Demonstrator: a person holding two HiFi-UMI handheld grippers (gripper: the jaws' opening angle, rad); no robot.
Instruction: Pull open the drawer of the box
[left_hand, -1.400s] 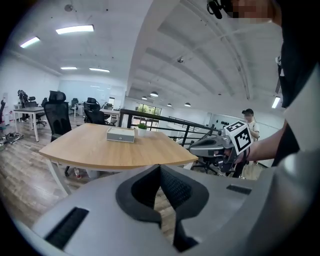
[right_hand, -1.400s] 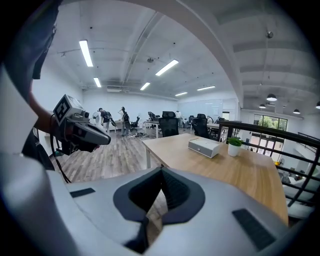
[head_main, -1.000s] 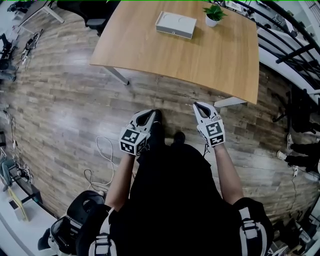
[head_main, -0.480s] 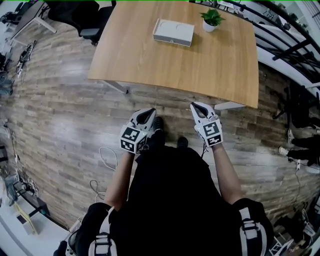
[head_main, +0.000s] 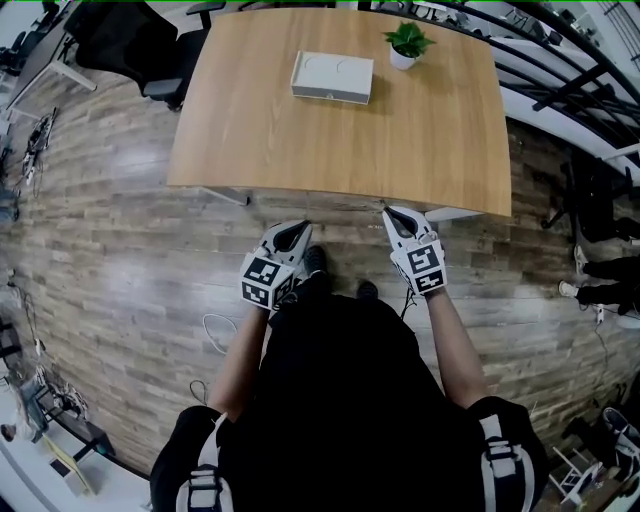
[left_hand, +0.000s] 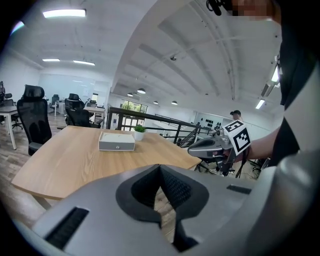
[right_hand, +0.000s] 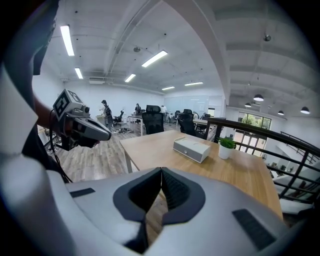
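Observation:
A flat light-grey box (head_main: 332, 77) with a drawer front lies on the far part of a wooden table (head_main: 300, 140); it also shows as the box (left_hand: 116, 141) and the box (right_hand: 191, 148) in the gripper views. My left gripper (head_main: 300, 229) hangs over the floor just before the table's near edge, shut and empty. To its right my right gripper (head_main: 392, 213) is held at the same edge, also shut with nothing in it. Both are well short of the box.
A small potted plant (head_main: 405, 43) stands right of the box. Black office chairs (head_main: 125, 45) sit at the table's far left. A black railing (head_main: 560, 70) runs along the right. Cables (head_main: 225, 330) lie on the wood floor left of my legs.
The person has stepped toward the table: it lies lower and nearer in the head view. Both grippers kept their pose, shut, now at the table's near edge.

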